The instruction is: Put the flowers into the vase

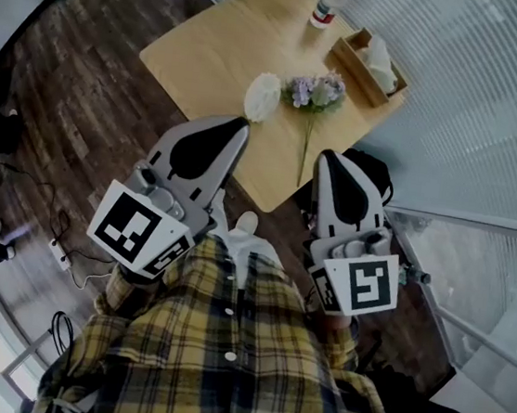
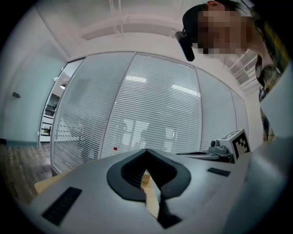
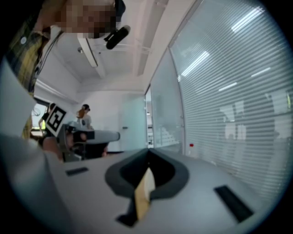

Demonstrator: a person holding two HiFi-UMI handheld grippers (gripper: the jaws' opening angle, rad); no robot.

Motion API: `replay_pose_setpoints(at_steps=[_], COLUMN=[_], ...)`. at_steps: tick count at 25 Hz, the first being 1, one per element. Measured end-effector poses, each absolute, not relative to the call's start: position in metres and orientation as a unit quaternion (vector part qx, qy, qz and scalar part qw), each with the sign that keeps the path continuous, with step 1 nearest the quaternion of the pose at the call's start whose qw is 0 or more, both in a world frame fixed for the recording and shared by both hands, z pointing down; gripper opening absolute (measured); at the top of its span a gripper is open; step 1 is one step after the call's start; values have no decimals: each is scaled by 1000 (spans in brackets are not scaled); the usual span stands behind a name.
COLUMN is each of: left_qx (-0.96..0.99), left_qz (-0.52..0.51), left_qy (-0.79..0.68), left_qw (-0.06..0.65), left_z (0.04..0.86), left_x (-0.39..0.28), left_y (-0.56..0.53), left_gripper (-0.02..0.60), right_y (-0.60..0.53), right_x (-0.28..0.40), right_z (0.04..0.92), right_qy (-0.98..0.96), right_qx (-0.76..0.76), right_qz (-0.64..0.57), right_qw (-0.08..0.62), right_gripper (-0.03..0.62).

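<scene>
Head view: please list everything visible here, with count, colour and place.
table: one, light wood, upper centre.
flowers: one bunch, lilac and white, green stem, lying on the table.
white rounded object: one, on the table left of the flower heads; vase or bloom, cannot tell.
bottle: one, white with a red cap, upright at the table's far edge.
box: one, wooden, white contents, table's far right.
power strip: one, white, on the dark wood floor, left.
shirt: one, yellow plaid, bottom.
left tongs: grey, shut, empty, pointing at the table.
right tongs: grey, shut, empty, beside the stem's end.
</scene>
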State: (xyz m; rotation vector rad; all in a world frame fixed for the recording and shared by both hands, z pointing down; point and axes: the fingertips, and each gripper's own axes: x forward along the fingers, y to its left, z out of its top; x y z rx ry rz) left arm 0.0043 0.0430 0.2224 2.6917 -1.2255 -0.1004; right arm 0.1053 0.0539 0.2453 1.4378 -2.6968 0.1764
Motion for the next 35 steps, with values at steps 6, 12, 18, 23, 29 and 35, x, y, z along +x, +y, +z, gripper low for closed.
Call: replay_pose_setpoints(at_steps=[6,12,18,23,29,35], left_qx=[919,937,953,963,964,961], left_qz=[-29,-16,-8,-10,-15,-12], left_qy=[-380,-337,-284,-244,-218,-228], left_qw=[96,88,102,117,148,157], left_z=[224,222,225,229,237,240], left_x=[-6,-6,-12,-10,3,11], left_y=[-4,-62,-109,-137,-161,-168], left_gripper=[8,8,8,8,8,8], right_y=[15,-41,-88,-115,-131,-136], right_x=[95,85,71,69,92,109], right_z=[244,234,234,243,258,269], right_qy=[-863,-845,-821,-802,-784,-784], right_qx=[499,530,567,592,613,609], right_qz=[61,52,56,68,85,102], right_qw=[43,38,36,37,49,60], right_gripper=[12,12,12,12,12,12])
